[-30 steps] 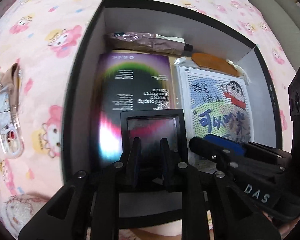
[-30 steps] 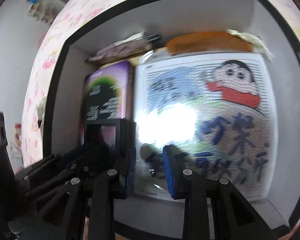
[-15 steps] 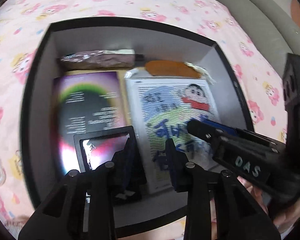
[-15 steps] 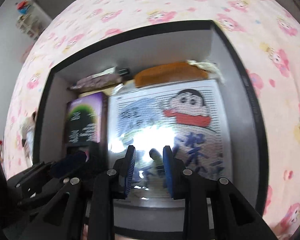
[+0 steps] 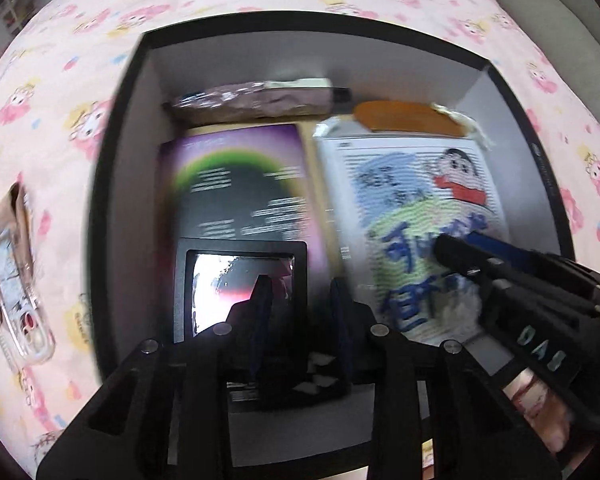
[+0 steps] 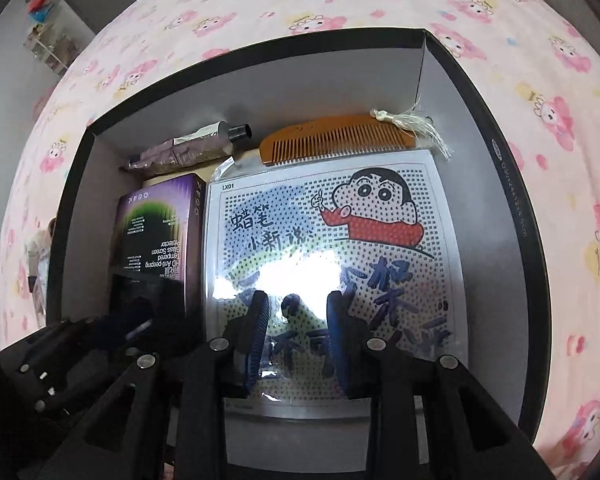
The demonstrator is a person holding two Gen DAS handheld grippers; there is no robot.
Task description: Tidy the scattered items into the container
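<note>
Black box (image 6: 512, 216) sits on the pink cartoon bedsheet (image 6: 540, 80). Flat items packed edge to edge so they fit: purple screen-protector box (image 6: 156, 232) left, cartoon bead sheet (image 6: 340, 240) right, wooden comb (image 6: 340, 140) and tube (image 6: 188, 148) along the far wall. Small black frame (image 5: 240, 280) lies on the purple box. Left hand-held gripper (image 5: 300, 328) and right hand-held gripper (image 6: 298, 340) hover over the box, jaws parted, empty. Clear-cased item (image 5: 16, 280) lies outside on the sheet, probably next.

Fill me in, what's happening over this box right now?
Both handheld grippers hang open over the black-rimmed grey box, holding nothing. The left gripper is above the small black square frame; the right gripper is above the cartoon bead-art sheet. One clear plastic packet lies outside on the pink bedsheet.
</note>
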